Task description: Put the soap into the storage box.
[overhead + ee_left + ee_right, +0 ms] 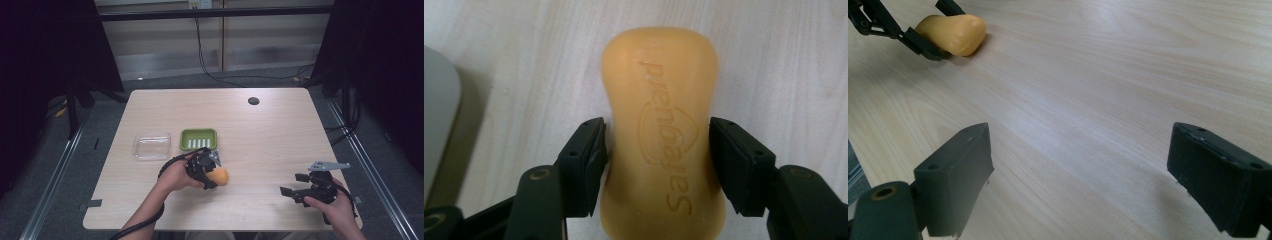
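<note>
Pale wood-grain worktop (270, 145) carries everything, with a small dark round spot (253, 101) near the middle of its far edge. Towards the left half, roughly midway between the far and near edges, a clear tray (151, 145) lies flat, and just beside it on the right sits a green dish (198, 139) with pale ridges in its floor; the two are close but apart.

Nearer the person, just in front of the green dish, the left tool (216, 176) lies over on its side in the left hand (175, 177). Its jaws stand on either side of the soap (663, 135), an orange-yellow bar lying flat on the worktop with raised lettering on its top face. In the left tool's own view both pads meet the narrowed waist of the bar, so the tool is clamped on the soap, which rests on the wood.

Close to the near right corner, the right tool (295, 184) is held in the right hand (337, 210), well apart from the soap. Its jaws stand wide apart with bare wood between them, gripping nothing.
</note>
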`<action>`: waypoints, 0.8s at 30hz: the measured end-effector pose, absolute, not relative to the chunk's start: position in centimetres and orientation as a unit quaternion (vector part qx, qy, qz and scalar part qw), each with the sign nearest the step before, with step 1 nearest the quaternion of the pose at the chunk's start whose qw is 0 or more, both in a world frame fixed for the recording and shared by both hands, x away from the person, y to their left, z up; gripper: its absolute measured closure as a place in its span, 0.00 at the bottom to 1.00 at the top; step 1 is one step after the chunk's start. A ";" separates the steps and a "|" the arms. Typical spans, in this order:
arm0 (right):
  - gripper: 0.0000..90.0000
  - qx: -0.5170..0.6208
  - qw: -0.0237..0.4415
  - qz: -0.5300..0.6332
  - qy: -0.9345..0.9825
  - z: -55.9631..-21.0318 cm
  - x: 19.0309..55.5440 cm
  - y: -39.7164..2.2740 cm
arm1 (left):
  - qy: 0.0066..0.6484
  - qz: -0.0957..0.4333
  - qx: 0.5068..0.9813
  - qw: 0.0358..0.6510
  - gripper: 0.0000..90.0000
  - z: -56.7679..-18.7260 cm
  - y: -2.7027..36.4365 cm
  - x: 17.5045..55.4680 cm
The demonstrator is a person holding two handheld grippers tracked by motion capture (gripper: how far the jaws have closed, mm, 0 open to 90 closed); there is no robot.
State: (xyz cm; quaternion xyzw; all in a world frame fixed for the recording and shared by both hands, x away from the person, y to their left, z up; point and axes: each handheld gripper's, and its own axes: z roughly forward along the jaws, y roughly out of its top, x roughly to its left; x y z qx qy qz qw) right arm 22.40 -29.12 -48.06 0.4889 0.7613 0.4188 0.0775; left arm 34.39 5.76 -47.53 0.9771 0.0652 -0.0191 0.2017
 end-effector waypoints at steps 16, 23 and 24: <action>0.12 0.488 0.071 0.416 0.764 -48.2 22.5 -29.1 | 0.113 -0.052 0.985 0.120 0.55 -46.7 3.6 34.9; 0.11 0.485 0.071 0.414 0.767 -48.2 22.5 -29.0 | 0.128 -0.045 0.985 0.104 0.55 -45.8 3.9 35.3; 0.11 0.485 0.071 0.414 0.767 -48.2 22.5 -29.0 | 0.128 -0.049 0.986 0.100 0.55 -45.6 4.0 35.5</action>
